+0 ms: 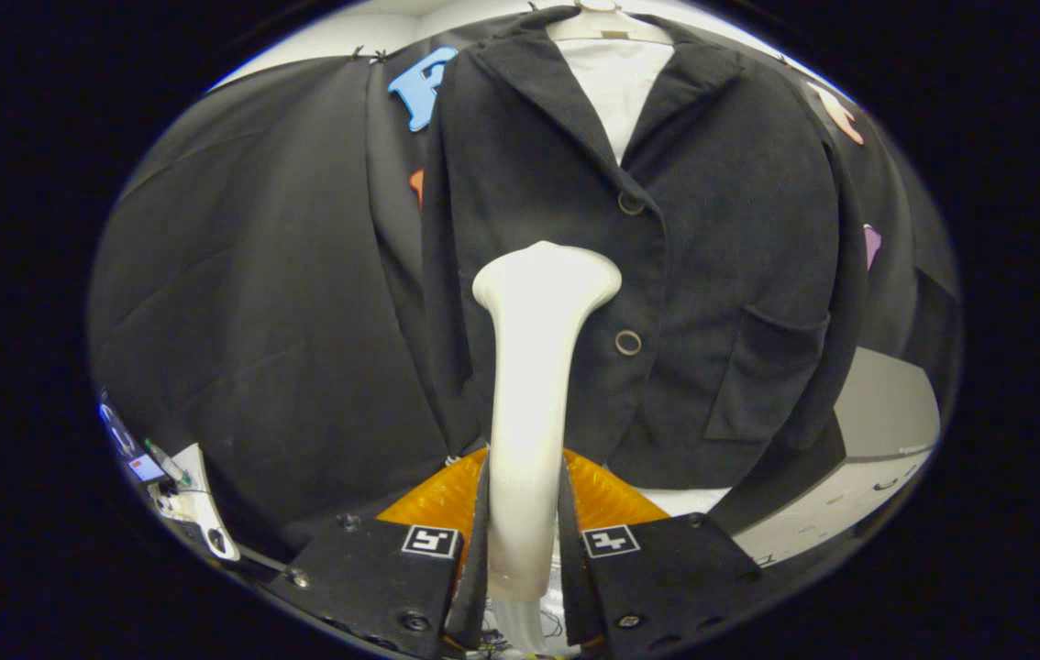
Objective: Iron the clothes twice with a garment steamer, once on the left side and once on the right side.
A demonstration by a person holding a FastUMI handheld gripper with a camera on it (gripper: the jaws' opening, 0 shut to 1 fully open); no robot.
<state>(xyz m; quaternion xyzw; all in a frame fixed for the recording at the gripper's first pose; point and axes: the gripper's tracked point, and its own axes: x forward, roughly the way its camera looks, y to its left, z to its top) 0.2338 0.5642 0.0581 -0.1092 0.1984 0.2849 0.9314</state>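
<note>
Steamer (534,367) sits clamped in my hand-held gripper (525,541), head on the jacket (713,275) front; next, 1 steady stroke along the fabric.

White steamer (534,403) upright, head against dark jacket (722,275) front – jacket hung, buttoned, w/ white shirt inside

The fisheye camera rode on the tool (525,513), looked forward and slightly upward along its two fingers clamped on the steamer (534,385), and sat close before the hanging jacket (722,275).
</note>
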